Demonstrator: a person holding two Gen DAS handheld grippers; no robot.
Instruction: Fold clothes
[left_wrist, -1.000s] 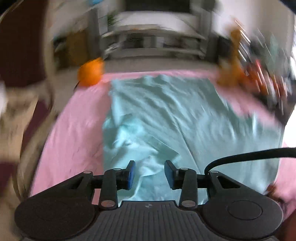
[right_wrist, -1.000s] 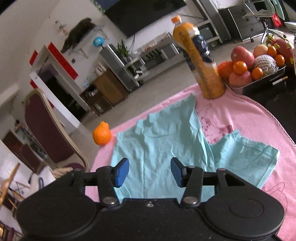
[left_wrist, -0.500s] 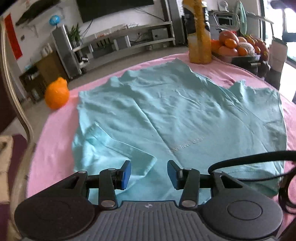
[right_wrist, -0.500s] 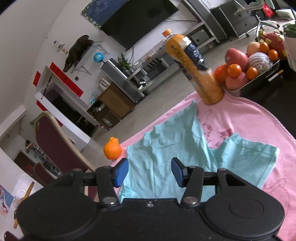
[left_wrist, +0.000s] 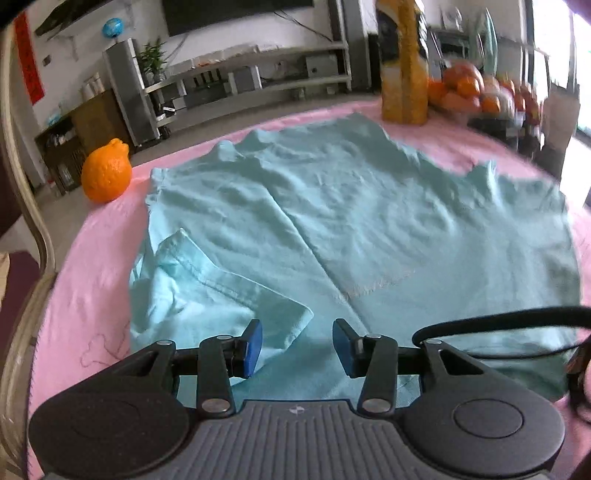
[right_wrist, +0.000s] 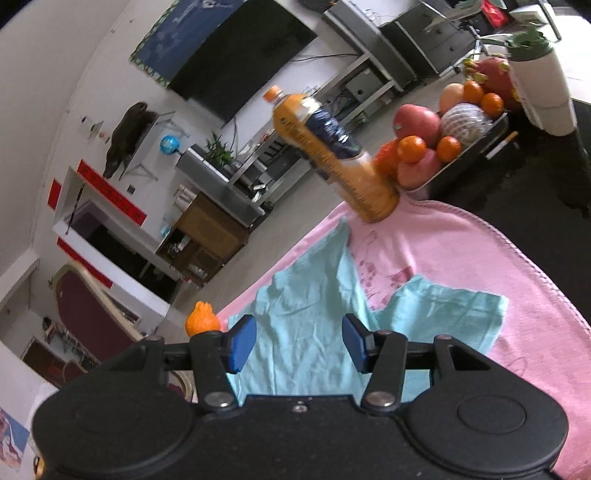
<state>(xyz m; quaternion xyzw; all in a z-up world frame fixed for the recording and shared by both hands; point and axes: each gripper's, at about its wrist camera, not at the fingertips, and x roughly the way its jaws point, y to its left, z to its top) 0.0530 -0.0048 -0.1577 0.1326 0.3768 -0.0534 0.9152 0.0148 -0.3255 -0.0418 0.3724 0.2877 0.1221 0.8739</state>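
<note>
The teal T-shirt (left_wrist: 351, 221) lies spread on the pink cloth (left_wrist: 88, 295) over the table, its left sleeve (left_wrist: 207, 291) already flopped inward near the table's left edge. Your left gripper (left_wrist: 297, 341) hovers just above that sleeve's corner, jaws closing with nothing pinched yet, while your right gripper (right_wrist: 299, 341) stands spread and empty above the shirt. Lower the left tongs squarely onto the sleeve hem before closing, and stay clear of the orange (left_wrist: 106, 170) at the far left corner.
</note>
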